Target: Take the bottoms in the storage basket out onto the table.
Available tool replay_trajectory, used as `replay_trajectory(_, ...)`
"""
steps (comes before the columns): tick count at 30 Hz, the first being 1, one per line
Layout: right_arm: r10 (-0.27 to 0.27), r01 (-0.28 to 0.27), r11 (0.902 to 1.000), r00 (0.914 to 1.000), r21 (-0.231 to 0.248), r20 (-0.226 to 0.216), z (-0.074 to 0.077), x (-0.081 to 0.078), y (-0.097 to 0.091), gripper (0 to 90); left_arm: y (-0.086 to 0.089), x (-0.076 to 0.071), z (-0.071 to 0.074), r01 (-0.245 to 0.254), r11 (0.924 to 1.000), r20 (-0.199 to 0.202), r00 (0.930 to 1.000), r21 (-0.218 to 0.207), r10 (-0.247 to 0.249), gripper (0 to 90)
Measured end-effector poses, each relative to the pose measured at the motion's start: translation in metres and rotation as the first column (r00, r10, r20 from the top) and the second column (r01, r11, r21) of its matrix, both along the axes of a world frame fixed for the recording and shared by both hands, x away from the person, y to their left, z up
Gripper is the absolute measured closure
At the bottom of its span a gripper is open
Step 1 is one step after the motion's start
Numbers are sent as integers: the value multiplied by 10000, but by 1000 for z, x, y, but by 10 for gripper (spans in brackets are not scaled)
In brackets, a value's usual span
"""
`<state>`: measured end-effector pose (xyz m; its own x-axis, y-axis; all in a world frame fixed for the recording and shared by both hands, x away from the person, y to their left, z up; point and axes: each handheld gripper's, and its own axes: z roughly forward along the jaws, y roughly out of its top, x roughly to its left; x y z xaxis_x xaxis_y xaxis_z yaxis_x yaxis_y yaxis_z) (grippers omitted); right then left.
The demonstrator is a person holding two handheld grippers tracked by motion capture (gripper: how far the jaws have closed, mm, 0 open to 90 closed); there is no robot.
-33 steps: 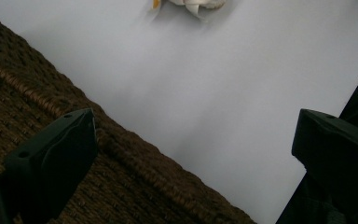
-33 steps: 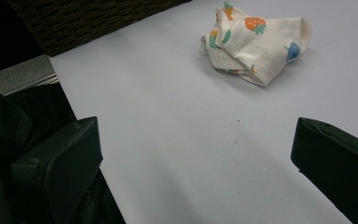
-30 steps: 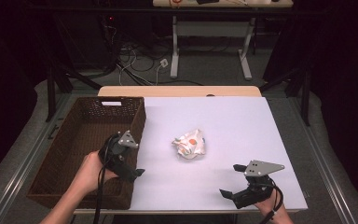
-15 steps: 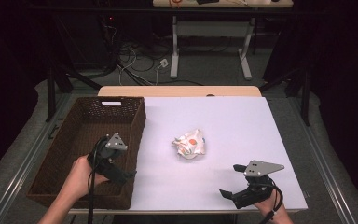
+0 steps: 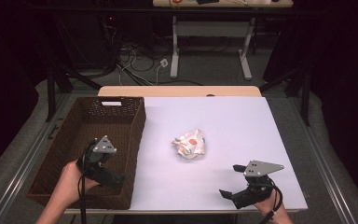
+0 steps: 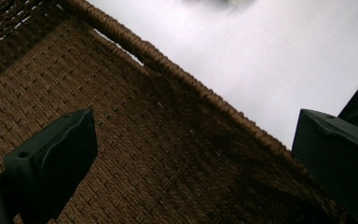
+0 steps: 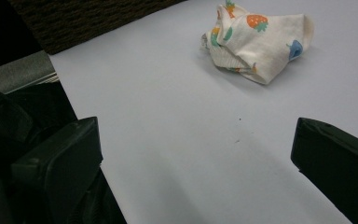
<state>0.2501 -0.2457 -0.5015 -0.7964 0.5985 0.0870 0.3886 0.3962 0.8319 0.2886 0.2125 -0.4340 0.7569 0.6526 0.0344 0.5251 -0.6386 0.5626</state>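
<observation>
The work, judged from how things lay, was the putting of the crumpled cloth into the woven basket, and little of it could be counted as done. The cloth, white with small fruit prints, lay bunched near the middle of the white surface, apart from the basket and touched by neither gripper. The basket's floor, where it could be seen, held nothing. The grasp, the carry and the release were all judged to be left.

The left gripper was held over the basket's near right corner, its jaws spread wide with nothing between them; in the left gripper view the brown weave and the rim were seen between them. The right gripper was held low near the surface's near right corner, its jaws likewise parted and empty, pointed towards the cloth.

The surface was a white sheet laid on a pale wooden tabletop, which showed along the far edge. The basket stood along the left edge. The room beyond was dark; grey carpet, trailing cables and the white legs of another table were made out there.
</observation>
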Motion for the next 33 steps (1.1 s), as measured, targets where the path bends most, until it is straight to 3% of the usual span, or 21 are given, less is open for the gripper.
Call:
replay_trajectory(11, -2, 2, 10000, 10000, 6, 10, -1, 0, 1, 12, 13, -8, -1, -242, 9996, 249, 9994, -152, 246, 0)
replay_trajectory(17, 14, -16, 9999, 10000, -169, -98, 0, 1, 1, 12, 22, -13, -3, -467, 9982, 416, 9980, -388, 483, 0)
replay_trajectory(23, -14, 13, 10000, 10000, -48, -54, -1, 1, 1, 12, 31, -19, -6, -745, 9947, 503, 9957, -708, 781, 0)
replay_trajectory(28, 7, -7, 10000, 10000, -65, -56, -2, 1, 1, 12, 39, -25, -9, -1012, 9882, 720, 9913, -1146, 1098, 0)
replay_trajectory(33, -4, 2, 9999, 9999, -119, -146, -2, 3, -1, 12, 44, -33, -14, -1237, 9771, 901, 9859, -1731, 1407, 0)
